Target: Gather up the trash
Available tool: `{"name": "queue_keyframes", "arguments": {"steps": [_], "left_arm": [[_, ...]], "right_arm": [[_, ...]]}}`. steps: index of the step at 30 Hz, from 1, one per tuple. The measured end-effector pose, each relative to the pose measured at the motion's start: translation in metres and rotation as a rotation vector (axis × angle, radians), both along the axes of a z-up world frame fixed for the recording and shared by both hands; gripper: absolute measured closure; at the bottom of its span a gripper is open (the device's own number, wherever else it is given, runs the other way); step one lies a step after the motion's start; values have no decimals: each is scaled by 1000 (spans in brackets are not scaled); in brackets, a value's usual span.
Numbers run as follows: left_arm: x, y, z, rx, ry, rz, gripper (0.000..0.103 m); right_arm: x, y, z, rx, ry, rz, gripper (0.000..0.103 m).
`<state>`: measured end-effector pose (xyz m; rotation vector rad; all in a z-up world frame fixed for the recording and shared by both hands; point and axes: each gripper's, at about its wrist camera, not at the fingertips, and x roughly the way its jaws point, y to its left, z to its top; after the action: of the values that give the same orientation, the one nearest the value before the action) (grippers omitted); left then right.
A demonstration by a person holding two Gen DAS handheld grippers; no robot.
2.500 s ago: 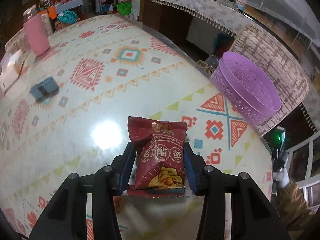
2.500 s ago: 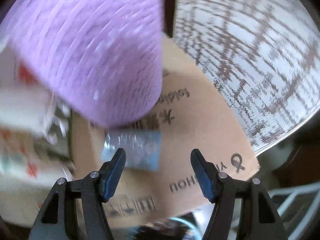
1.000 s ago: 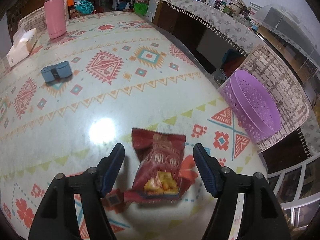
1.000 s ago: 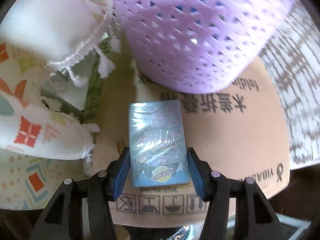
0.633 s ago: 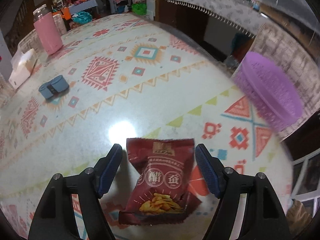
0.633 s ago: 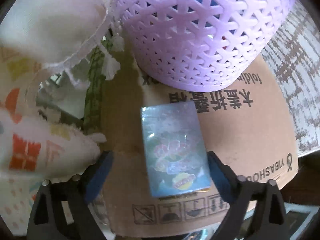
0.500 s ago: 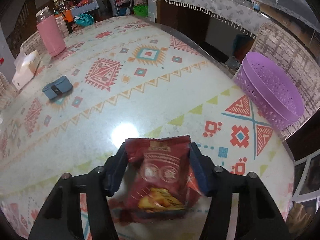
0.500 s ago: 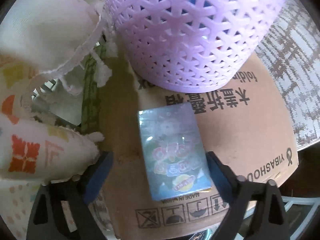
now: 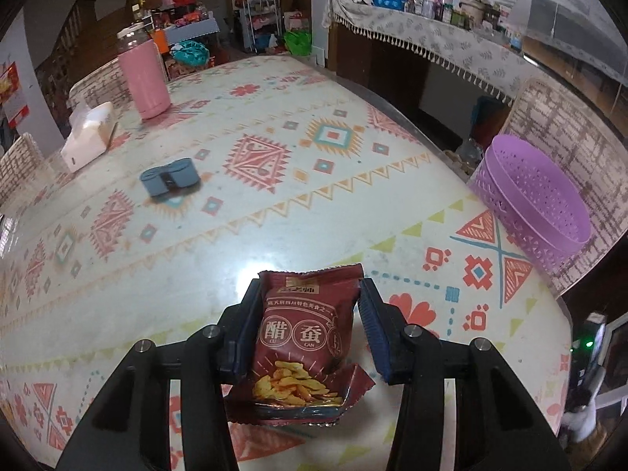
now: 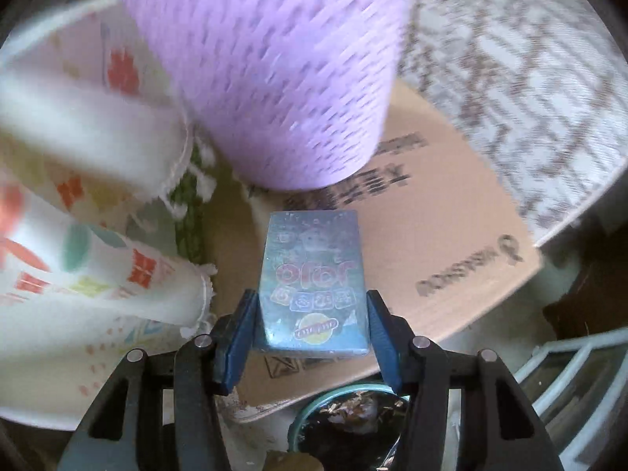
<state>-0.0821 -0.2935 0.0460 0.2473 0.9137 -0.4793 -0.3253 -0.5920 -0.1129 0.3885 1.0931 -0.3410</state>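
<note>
My left gripper (image 9: 310,327) had its jaws closing on the red snack packet (image 9: 304,343) above the counter (image 9: 274,204). My right gripper's (image 10: 310,324) jaws were closing on the blue packet (image 10: 314,286) over the cardboard box (image 10: 451,243), below the purple basket (image 10: 274,70).

The red snack bag (image 9: 302,337) on the table carried two large circled characters, 醋 and 蚕, with small "CU" and "CAN" beneath them. The blue packet (image 10: 314,282) showed "jojo" upside down. The cardboard (image 10: 451,243) bore blurred, unreadable black print.
</note>
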Motion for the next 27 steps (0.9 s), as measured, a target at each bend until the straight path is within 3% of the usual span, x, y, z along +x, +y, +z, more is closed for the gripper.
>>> {"name": "queue_keyframes", "arguments": {"steps": [10,16,22,27], "left_arm": [[-12,30,10,-7,-34,3,56],[-17,49,18,5,-80,25,57],[-17,65,23,-9,-91,28,57],[-14,76,19,-14,-78,42,57]], "right_arm": [[-40,-13,107,-64,-181,-152,44],[-34,14,172,-98,-326,-132,44],[3,63,196,-119,-381,-10,44],[39,106,188,-93,-395,110,44]]}}
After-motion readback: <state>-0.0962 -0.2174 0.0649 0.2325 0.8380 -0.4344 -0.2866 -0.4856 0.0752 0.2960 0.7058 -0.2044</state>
